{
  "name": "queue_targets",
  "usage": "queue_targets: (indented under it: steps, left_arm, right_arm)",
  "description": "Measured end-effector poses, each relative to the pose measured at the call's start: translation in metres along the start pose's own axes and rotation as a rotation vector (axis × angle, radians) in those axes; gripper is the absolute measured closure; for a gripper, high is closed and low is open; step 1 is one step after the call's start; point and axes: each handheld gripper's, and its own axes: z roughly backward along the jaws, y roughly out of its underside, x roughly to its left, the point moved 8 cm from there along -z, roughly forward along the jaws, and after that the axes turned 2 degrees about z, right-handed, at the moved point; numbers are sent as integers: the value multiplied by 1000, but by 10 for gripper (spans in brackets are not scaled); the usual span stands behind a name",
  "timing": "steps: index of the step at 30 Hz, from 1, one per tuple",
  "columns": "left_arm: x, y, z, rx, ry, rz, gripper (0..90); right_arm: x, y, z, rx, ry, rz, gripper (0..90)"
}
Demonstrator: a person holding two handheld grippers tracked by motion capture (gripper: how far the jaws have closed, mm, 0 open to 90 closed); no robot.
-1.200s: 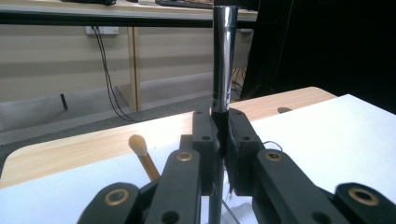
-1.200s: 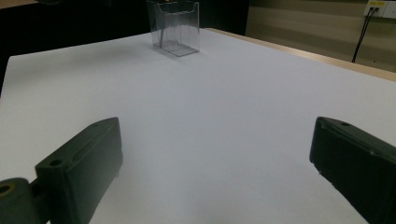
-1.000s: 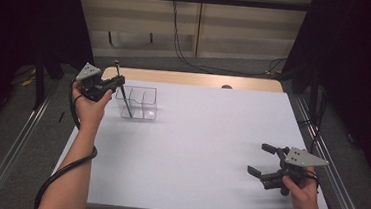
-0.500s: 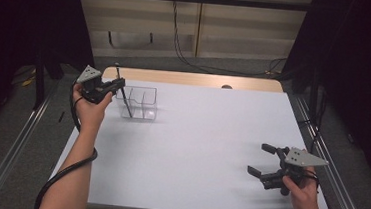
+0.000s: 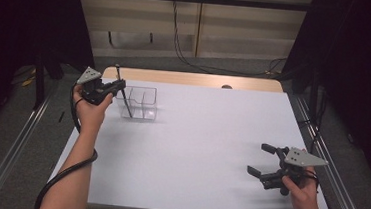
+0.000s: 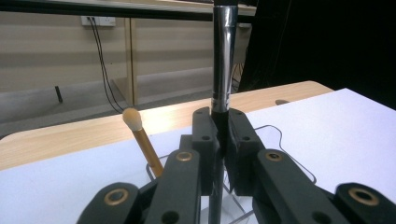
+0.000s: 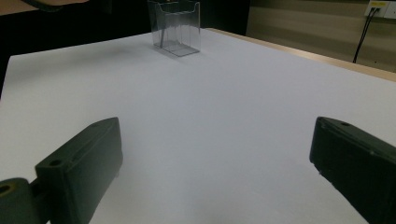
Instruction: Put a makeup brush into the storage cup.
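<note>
Our left gripper (image 5: 116,85) is clamped on a dark brush (image 5: 124,95) that stands nearly upright, its lower end inside the clear organizer (image 5: 141,102) beside a tan brush (image 6: 141,141), while our right gripper (image 5: 264,161), jaws wide and empty, rests well apart across the table (image 5: 205,151), nothing between.

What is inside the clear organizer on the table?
The clear organizer holds a dark brush, gripped by the left gripper, and a brown brush with a pale tip. Their lower ends are covered by the gripper's jaws.
</note>
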Motion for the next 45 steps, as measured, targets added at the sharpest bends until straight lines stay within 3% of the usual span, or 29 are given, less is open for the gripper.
queue_targets:
  steps: [3, 9, 11, 19, 30, 45]
  left_arm:
    - [-1, 2, 0, -7, 12, 12, 796]
    - [-3, 5, 0, -42, 45, 29, 527]
    - [-4, 8, 1, -30, 43, 23, 446]
    - [-8, 14, 5, -36, 58, 60, 253]
    - [-24, 18, 13, -46, 99, 35, 101]
    - [-40, 26, 27, -54, 141, 26, 15]
  right_arm:
    - [0, 0, 0, -2, 0, -1, 18]
    - [0, 0, 0, -2, 1, -2, 18]
    - [0, 0, 0, -3, 1, -3, 18]
    - [1, -1, -2, 1, -2, 0, 18]
    - [1, -1, -2, 1, 2, 1, 18]
    - [4, -4, -6, -1, -7, 6, 18]
